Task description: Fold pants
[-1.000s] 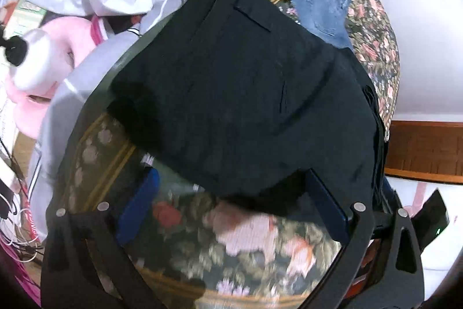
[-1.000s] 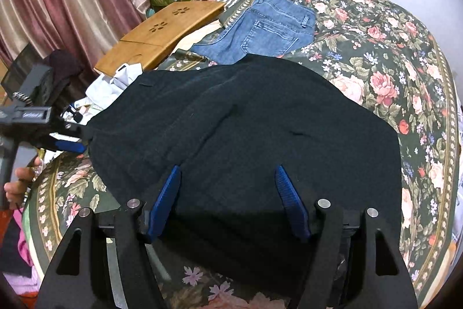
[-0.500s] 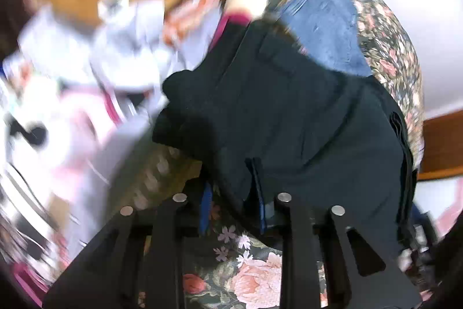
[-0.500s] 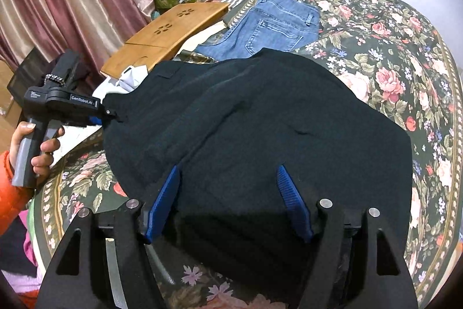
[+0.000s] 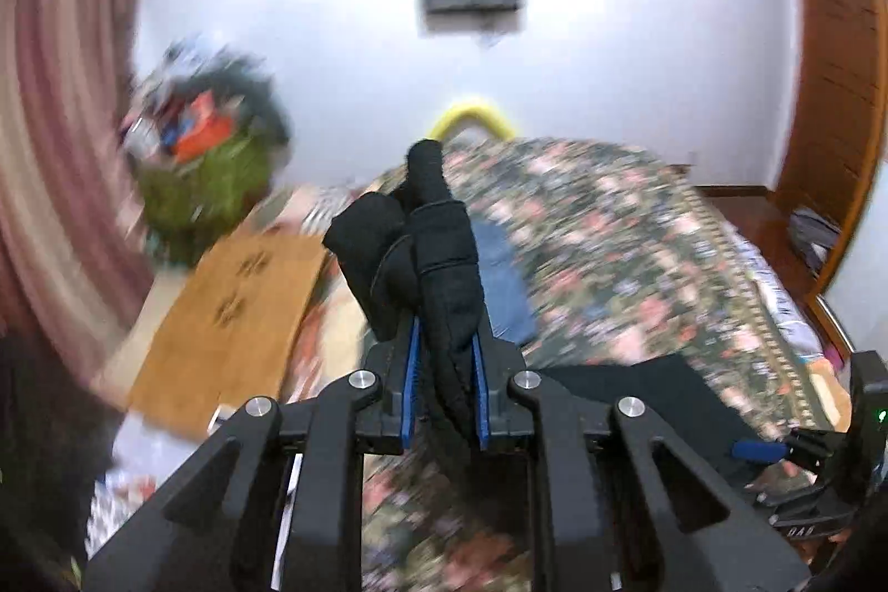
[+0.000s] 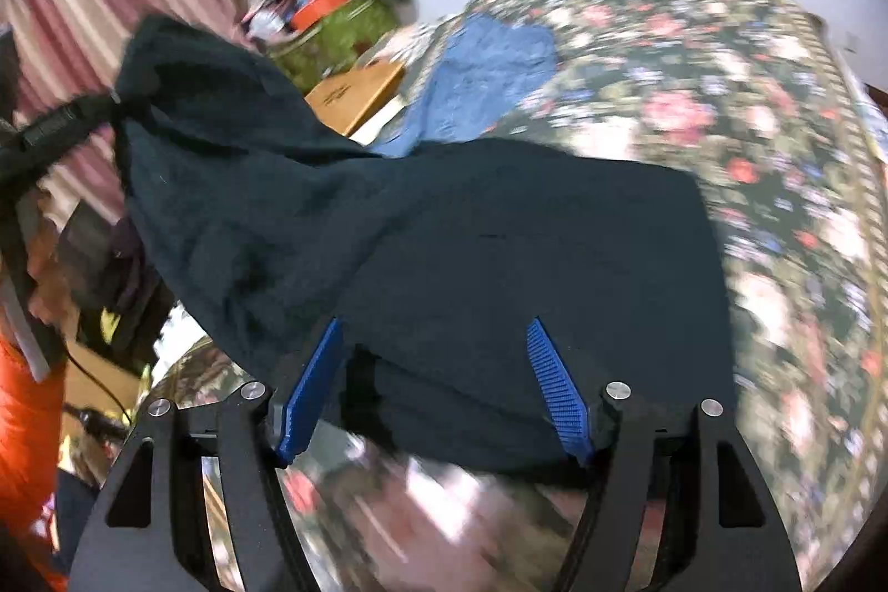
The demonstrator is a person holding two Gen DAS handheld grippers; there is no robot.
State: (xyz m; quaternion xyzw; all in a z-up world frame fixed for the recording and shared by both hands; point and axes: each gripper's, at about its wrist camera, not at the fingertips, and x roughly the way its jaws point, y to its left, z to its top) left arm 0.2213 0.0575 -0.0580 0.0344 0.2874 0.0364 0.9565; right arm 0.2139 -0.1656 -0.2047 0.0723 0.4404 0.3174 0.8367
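While the left tool [image 5: 444,389] clamps the black pants' [image 6: 499,259] lifted left edge, the right tool [image 6: 433,386] rests apart at the near hem; I judge carrying that edge rightward comes next.

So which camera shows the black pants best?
The right wrist view: the black pants spread across the floral bedspread, one corner lifted. The left wrist view shows only a bunched fold in the left gripper.

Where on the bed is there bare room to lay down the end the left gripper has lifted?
The floral bedspread is bare right of and beyond the black pants. The blue jeans fill the far left corner, and the wooden board and clutter crowd the left edge.
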